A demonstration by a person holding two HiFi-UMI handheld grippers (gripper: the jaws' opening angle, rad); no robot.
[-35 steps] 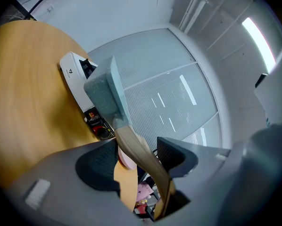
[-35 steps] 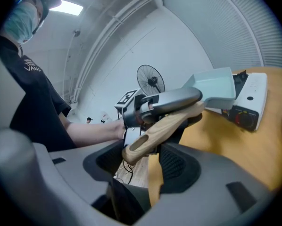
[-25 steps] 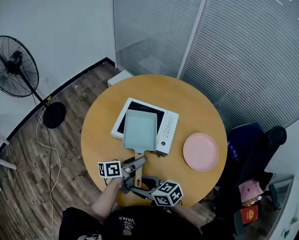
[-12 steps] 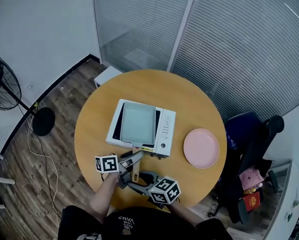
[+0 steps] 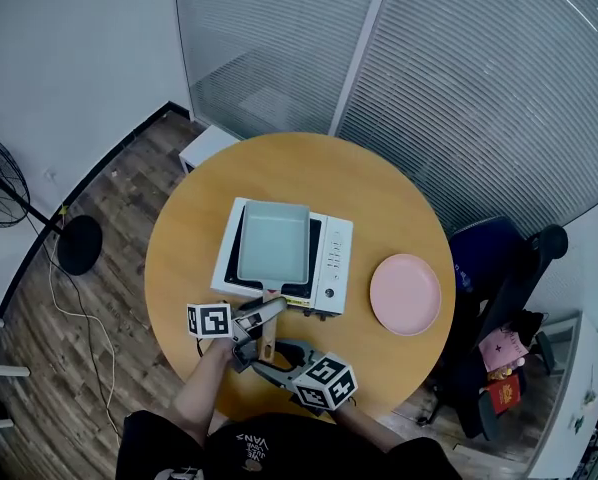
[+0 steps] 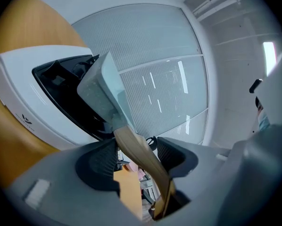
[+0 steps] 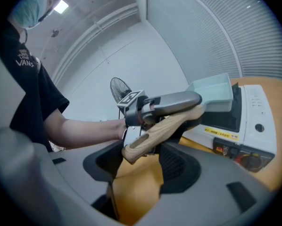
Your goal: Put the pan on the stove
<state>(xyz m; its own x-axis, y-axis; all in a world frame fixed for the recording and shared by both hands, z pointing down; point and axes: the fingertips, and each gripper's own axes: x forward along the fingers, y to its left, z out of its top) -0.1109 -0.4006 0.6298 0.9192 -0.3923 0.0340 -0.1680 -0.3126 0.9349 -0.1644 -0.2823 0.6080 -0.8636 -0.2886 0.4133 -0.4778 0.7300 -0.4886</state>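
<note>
A pale teal rectangular pan (image 5: 272, 243) sits on the black top of the white stove (image 5: 331, 258), its wooden handle (image 5: 268, 340) pointing toward me. My left gripper (image 5: 271, 313) is open around that handle. In the left gripper view the handle (image 6: 138, 154) runs between the jaws close to one pad, with a gap at the other. My right gripper (image 5: 262, 356) stands open at the handle's end. In the right gripper view the handle (image 7: 160, 128), with a hole in its tip, hovers between those wide jaws (image 7: 141, 159) without being pressed.
The stove stands mid-way on a round wooden table (image 5: 379, 188). A pink plate (image 5: 405, 294) lies to its right. A dark chair (image 5: 499, 268) stands off the table's right side, and a fan's base (image 5: 79, 245) sits on the floor at the left.
The head view has swung, so the fan slid toward the left edge. The pan looks set a little further back over the stove's top. Both grippers stay at the handle.
</note>
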